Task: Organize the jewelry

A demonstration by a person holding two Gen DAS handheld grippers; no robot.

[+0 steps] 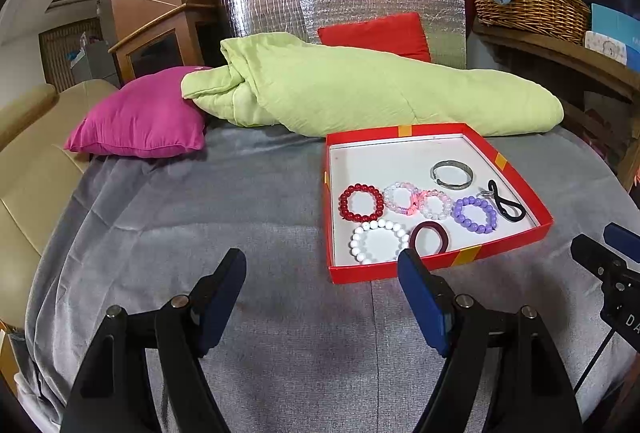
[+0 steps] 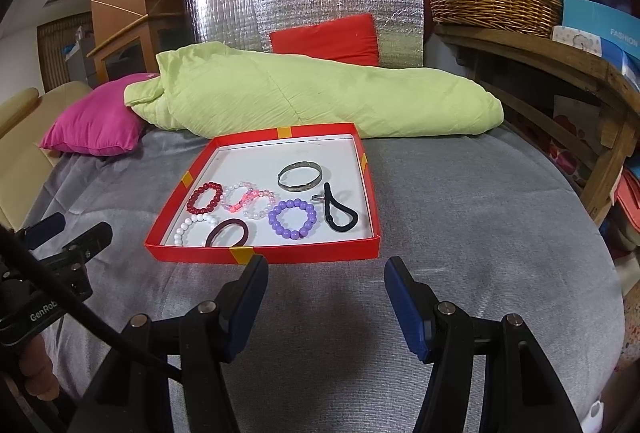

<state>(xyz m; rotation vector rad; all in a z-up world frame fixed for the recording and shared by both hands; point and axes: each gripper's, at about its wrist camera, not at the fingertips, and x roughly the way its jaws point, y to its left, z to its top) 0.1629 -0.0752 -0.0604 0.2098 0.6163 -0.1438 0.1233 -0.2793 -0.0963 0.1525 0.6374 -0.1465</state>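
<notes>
Inside red tray (image 2: 304, 252), seven bracelets and hair ties.

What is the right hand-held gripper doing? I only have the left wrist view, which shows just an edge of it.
Observer: The right hand-held gripper is open and empty, with only grey blanket between its fingers, short of the red box.
Operator: Is the maroon hair tie fully inside that box? Something partly hides it for me.
Observer: Yes, it lies whole on the box floor near the front wall, beside the white bead bracelet.
</notes>
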